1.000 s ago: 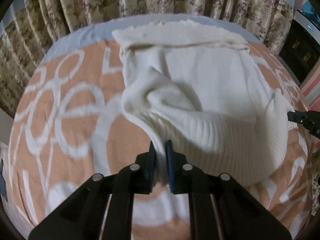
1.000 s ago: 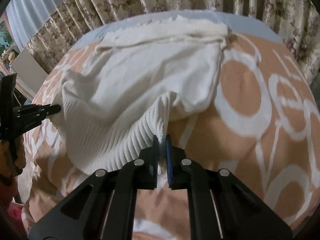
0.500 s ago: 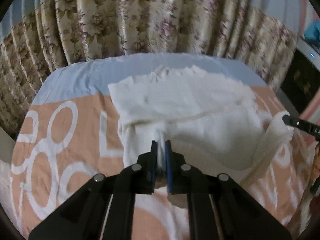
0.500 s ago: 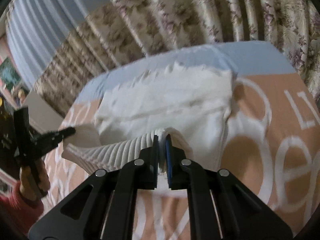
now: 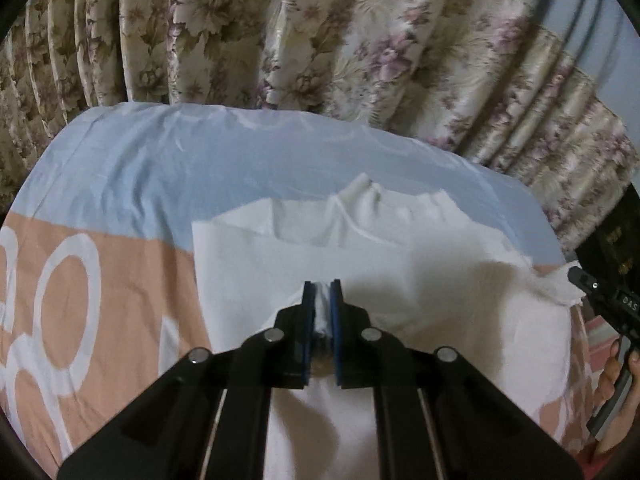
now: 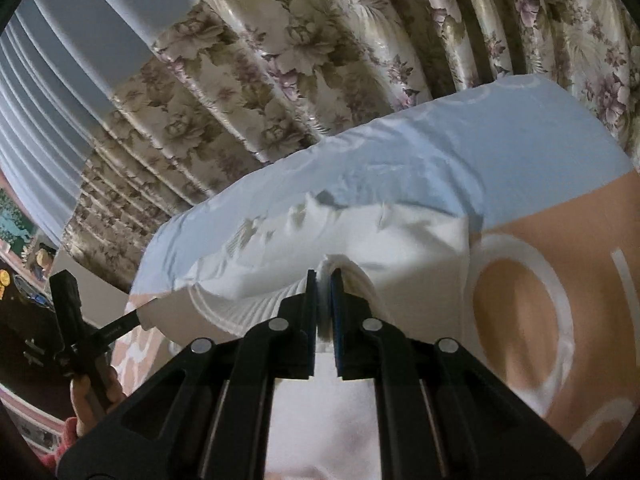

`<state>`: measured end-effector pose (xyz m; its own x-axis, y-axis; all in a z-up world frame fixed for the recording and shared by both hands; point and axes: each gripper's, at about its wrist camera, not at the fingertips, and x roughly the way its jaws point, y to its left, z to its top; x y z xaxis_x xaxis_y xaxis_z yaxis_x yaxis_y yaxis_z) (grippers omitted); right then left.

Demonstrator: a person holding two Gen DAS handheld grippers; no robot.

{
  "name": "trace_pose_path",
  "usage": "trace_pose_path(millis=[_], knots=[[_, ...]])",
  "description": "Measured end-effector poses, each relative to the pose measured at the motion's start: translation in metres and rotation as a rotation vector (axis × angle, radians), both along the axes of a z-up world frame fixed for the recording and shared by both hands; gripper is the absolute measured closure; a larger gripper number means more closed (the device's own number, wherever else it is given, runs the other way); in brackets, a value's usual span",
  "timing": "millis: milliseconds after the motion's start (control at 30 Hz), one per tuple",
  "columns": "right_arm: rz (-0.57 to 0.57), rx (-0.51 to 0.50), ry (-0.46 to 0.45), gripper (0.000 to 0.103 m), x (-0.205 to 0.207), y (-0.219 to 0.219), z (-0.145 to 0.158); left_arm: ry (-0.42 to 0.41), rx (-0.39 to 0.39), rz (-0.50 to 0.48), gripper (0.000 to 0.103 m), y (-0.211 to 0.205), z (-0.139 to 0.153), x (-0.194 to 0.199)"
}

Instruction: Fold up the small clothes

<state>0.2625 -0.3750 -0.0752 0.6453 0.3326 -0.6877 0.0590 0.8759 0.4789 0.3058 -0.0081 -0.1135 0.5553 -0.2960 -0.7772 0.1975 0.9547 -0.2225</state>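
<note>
Against floral curtains (image 5: 280, 32), on the peach-and-blue bedspread (image 5: 100, 184), we had carried the white knit garment's (image 5: 248, 264) ribbed hem from the near edge toward its far edge, left gripper (image 5: 320, 292) and right gripper (image 6: 323, 280) each pinching fabric, folding it nearly in half.

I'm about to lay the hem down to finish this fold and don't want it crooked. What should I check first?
1. Left gripper fingers clamped on the white sweater: ok.
2. Right gripper clamped on the ribbed hem: ok.
3. Hem carried over the sweater's far part: ok.
4. Hem edge square with the far edge: cannot tell.
5. Hem taut between the grippers: cannot tell.
6. Bedspread around the sweater free of other things: ok.
</note>
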Motion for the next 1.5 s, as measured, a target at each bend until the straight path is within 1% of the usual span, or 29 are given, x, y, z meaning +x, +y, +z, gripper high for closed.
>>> trace_pose_path(millis=[167, 300, 333, 367, 400, 433, 500, 533, 567, 600, 667, 733, 800, 833, 900, 967, 1133, 1200, 1233, 1267, 1300, 1333, 1367, 1400, 1433, 1500], knots=[[-0.015, -0.035, 0.051, 0.096, 0.031, -0.007, -0.021, 0.012, 0.028, 0.023, 0.095, 0.003, -0.011, 0.023], [-0.021, -0.050, 0.114, 0.096, 0.048, -0.008, -0.044, 0.076, 0.045, 0.000, 0.094, 0.002, -0.026, 0.040], [-0.021, -0.053, 0.118, 0.096, 0.050, -0.008, -0.047, 0.092, 0.052, -0.004, 0.091, 0.001, -0.028, 0.043], [-0.019, -0.051, 0.116, 0.093, 0.050, -0.007, -0.049, 0.100, 0.055, -0.005, 0.091, 0.001, -0.028, 0.045], [-0.023, -0.053, 0.112, 0.093, 0.050, -0.007, -0.049, 0.105, 0.055, -0.010, 0.088, 0.002, -0.026, 0.045], [-0.026, -0.052, 0.109, 0.089, 0.049, -0.007, -0.048, 0.100, 0.060, -0.007, 0.073, 0.003, -0.023, 0.045], [-0.028, -0.044, 0.101, 0.084, 0.047, -0.008, -0.046, 0.057, 0.091, 0.011, 0.053, 0.007, -0.013, 0.041], [-0.034, -0.050, 0.092, 0.073, 0.045, -0.009, -0.044, 0.041, 0.099, 0.012, 0.053, 0.009, -0.009, 0.039], [-0.045, -0.067, 0.083, 0.056, 0.043, -0.009, -0.040, 0.032, 0.102, 0.011, 0.053, 0.011, -0.006, 0.038], [-0.056, -0.086, 0.067, 0.052, 0.040, -0.009, -0.036, 0.026, 0.097, 0.011, 0.053, 0.014, -0.002, 0.036], [-0.057, -0.112, 0.032, 0.051, 0.033, -0.011, -0.027, 0.016, 0.091, 0.018, 0.052, 0.020, 0.002, 0.032], [-0.062, -0.145, 0.017, 0.050, 0.029, -0.012, -0.021, 0.006, 0.097, 0.022, 0.049, 0.023, 0.003, 0.028], [-0.055, -0.192, 0.013, 0.047, 0.026, -0.011, -0.019, -0.009, 0.121, 0.022, 0.044, 0.024, 0.001, 0.023], [-0.046, -0.230, 0.016, 0.045, 0.024, -0.009, -0.020, -0.013, 0.134, 0.020, 0.043, 0.023, -0.001, 0.022], [-0.027, -0.272, 0.022, 0.045, 0.023, -0.007, -0.025, -0.008, 0.163, 0.009, 0.043, 0.020, -0.008, 0.023], [-0.008, -0.301, 0.029, 0.045, 0.022, -0.004, -0.030, 0.011, 0.182, 0.001, 0.043, 0.019, -0.018, 0.026], [0.032, -0.360, 0.050, 0.045, 0.032, 0.007, -0.044, 0.054, 0.179, -0.007, 0.043, 0.018, -0.033, 0.040], [0.051, -0.384, 0.058, 0.048, 0.039, 0.014, -0.048, 0.072, 0.196, -0.019, 0.043, 0.016, -0.038, 0.047], [0.072, -0.399, 0.061, 0.052, 0.042, 0.018, -0.050, 0.078, 0.197, -0.023, 0.045, 0.016, -0.040, 0.048], [0.092, -0.415, 0.065, 0.062, 0.045, 0.022, -0.053, 0.083, 0.191, -0.026, 0.050, 0.016, -0.040, 0.050], [0.109, -0.434, 0.074, 0.068, 0.049, 0.026, -0.055, 0.092, 0.177, -0.036, 0.065, 0.016, -0.041, 0.052], [0.127, -0.456, 0.086, 0.079, 0.052, 0.030, -0.058, 0.106, 0.151, -0.057, 0.079, 0.016, -0.041, 0.054], [0.139, -0.460, 0.087, 0.088, 0.053, 0.034, -0.060, 0.113, 0.137, -0.069, 0.083, 0.015, -0.041, 0.055], [0.140, -0.464, 0.081, 0.095, 0.053, 0.035, -0.060, 0.108, 0.145, -0.073, 0.087, 0.012, -0.039, 0.055], [0.137, -0.488, 0.062, 0.096, 0.052, 0.037, -0.058, 0.097, 0.162, -0.072, 0.092, 0.010, -0.038, 0.054], [0.130, -0.512, 0.029, 0.096, 0.048, 0.039, -0.053, 0.052, 0.192, -0.067, 0.093, 0.007, -0.033, 0.049]])
